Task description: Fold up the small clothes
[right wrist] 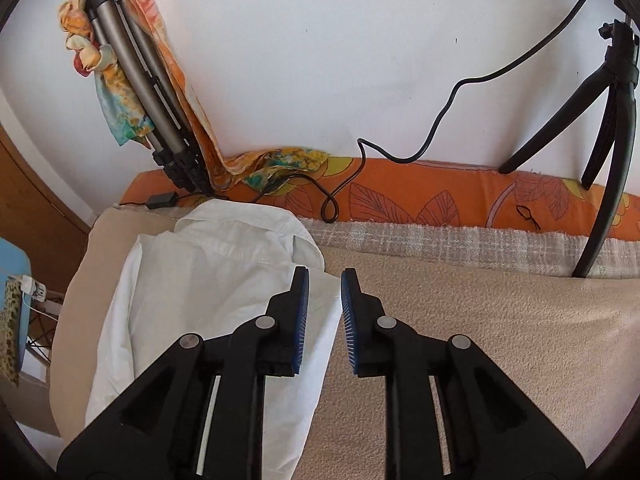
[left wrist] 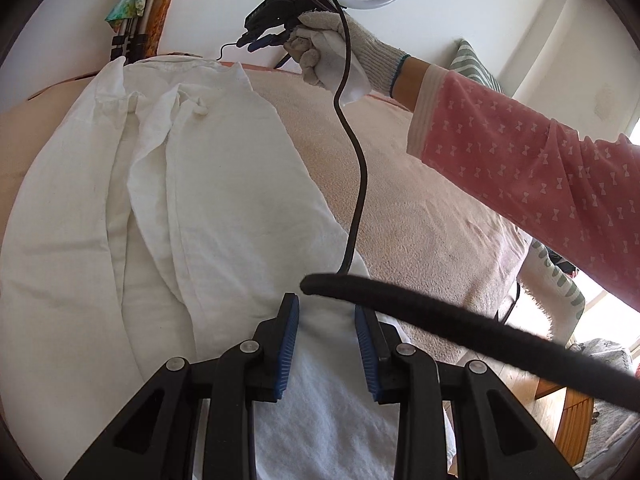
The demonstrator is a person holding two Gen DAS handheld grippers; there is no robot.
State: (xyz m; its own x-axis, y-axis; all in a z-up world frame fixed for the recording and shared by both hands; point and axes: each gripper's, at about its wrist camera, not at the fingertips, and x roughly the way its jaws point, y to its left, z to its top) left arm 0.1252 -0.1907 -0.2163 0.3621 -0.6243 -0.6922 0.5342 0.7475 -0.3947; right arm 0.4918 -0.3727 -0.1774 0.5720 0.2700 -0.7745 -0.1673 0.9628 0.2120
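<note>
Both black two-finger grippers with blue ribbed pads stand with their jaws apart and nothing between them. My left gripper (left wrist: pixel 326 340) hangs over the lower part of the crumpled white cotton shirt (left wrist: pixel 168 184), which lies lengthwise on the beige terry blanket (left wrist: pixel 420 208); its hem runs out of sight under my fingers. My right gripper (right wrist: pixel 324 312) hovers beside the shirt's collar end (right wrist: pixel 224 276), over its right edge. From the left view my gloved right hand (left wrist: pixel 340 56) hides most of that tool, and a thick black cable (left wrist: pixel 460 332) crosses the frame.
</note>
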